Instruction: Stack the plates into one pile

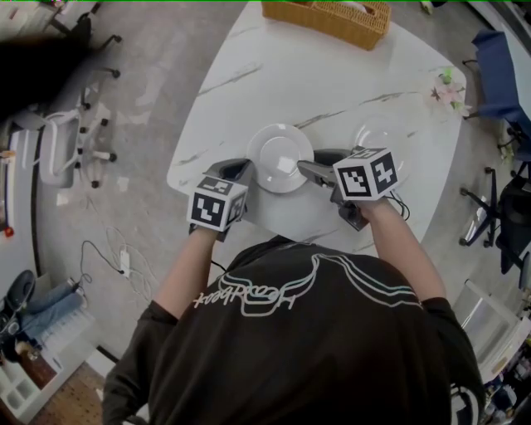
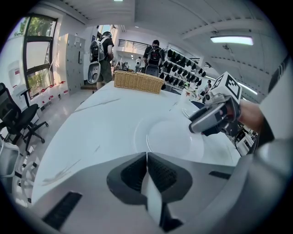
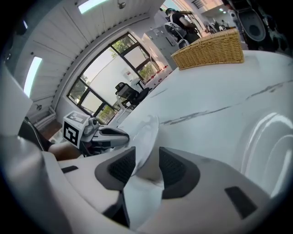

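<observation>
Both forearms reach forward and down over the white grey-veined marble tabletop [image 1: 332, 75], one on each side of the glossy round white plate [image 1: 278, 149] near its front edge. The left gripper [image 1: 243, 168] sits at the plate's left rim, ribbed dark pads pressed together on nothing. The right gripper [image 3: 142, 167], rolled sideways, clamps the right rim, seen edge-on only in its own view. A second pale plate [image 1: 380, 143] lies just right; a woven wicker basket [image 1: 328, 17] stands at the far edge

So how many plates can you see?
2. One plate sits near the table's front edge between the left gripper and right gripper; the other plate lies to its right, partly hidden by the right gripper. The basket could hide more.
</observation>
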`<state>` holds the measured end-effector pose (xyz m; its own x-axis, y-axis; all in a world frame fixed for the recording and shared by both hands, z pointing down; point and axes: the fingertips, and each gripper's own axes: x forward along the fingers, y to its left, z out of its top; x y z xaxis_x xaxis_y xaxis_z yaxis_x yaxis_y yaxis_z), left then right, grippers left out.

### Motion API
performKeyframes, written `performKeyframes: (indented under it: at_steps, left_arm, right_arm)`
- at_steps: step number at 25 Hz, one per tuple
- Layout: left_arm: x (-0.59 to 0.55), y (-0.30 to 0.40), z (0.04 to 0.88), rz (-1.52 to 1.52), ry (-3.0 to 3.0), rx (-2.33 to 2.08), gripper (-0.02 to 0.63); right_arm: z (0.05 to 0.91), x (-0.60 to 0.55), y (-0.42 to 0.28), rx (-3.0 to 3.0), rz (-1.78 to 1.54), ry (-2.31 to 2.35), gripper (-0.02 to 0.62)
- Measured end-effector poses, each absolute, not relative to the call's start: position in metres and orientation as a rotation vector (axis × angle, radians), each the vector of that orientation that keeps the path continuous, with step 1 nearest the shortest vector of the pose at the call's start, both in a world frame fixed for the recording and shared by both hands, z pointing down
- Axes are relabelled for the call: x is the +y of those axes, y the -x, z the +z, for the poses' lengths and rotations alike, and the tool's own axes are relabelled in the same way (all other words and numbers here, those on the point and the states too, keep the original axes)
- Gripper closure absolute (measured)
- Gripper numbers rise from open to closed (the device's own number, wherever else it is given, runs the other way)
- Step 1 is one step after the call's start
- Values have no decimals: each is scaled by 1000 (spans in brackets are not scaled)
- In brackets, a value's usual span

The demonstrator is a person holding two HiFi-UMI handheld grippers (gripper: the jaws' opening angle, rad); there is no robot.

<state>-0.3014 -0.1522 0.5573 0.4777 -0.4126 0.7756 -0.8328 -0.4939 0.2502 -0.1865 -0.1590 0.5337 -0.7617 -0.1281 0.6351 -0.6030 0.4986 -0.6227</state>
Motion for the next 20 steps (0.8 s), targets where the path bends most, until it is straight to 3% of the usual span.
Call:
performKeyframes:
  at_steps: [6,20]
  left_arm:
    - [-152,301,556,857,-2102,-1030,575]
    - [-145,302,552,825,-2084,-1068,575]
  right_arm:
    - [536,-159,188,-2204,1376,-631,499]
    - [528,-161,184,-2219,1713,-687,560]
